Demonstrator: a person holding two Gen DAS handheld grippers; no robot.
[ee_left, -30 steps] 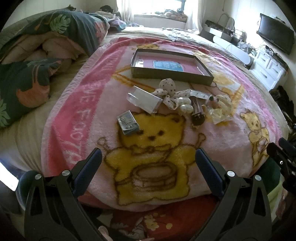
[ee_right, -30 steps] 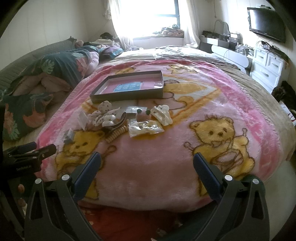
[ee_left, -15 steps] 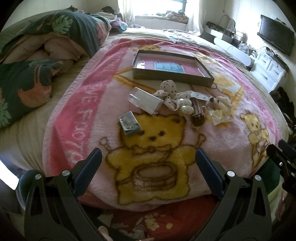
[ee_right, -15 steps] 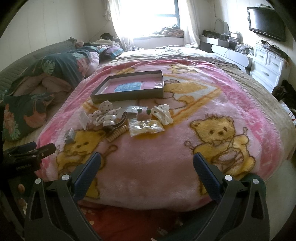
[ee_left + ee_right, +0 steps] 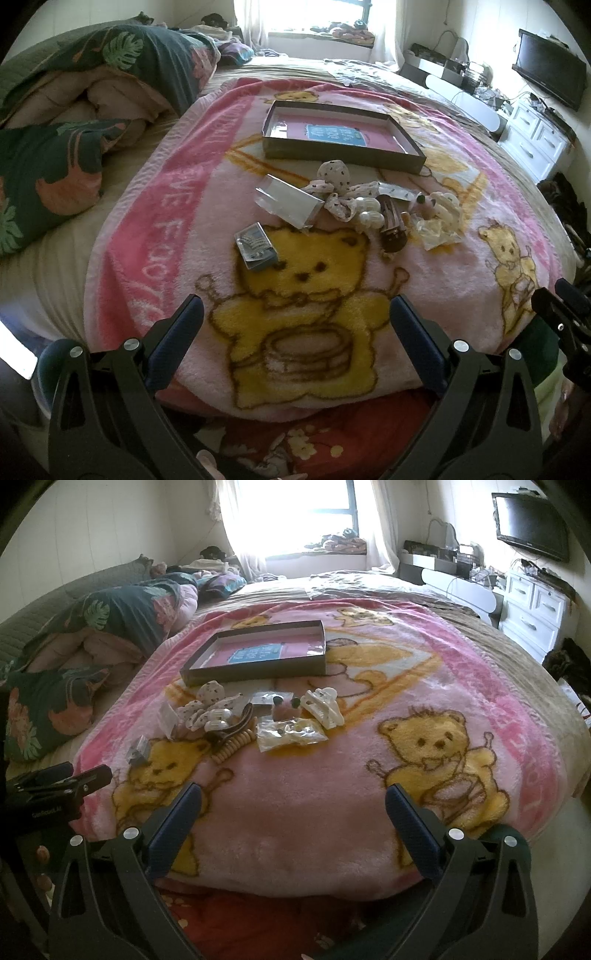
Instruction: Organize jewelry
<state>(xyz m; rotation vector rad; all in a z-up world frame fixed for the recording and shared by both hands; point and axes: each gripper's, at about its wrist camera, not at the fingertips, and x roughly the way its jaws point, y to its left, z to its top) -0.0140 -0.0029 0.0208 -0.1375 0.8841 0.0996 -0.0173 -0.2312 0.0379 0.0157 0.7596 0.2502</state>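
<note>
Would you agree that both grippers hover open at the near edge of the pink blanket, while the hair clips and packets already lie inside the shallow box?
Not quite: the shallow box holds none of them. In the right wrist view the white claw clip and clear packet lie on the pink blanket in front of it. Both grippers, left gripper and right gripper, do hover with jaws open.

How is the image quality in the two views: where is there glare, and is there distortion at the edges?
Right wrist view: the window is blown out to white, washing out the curtains beside it; the blanket stays readable. Left wrist view: less glare, the window only at the top edge. Both: strong fisheye bending, dark corners.
</note>
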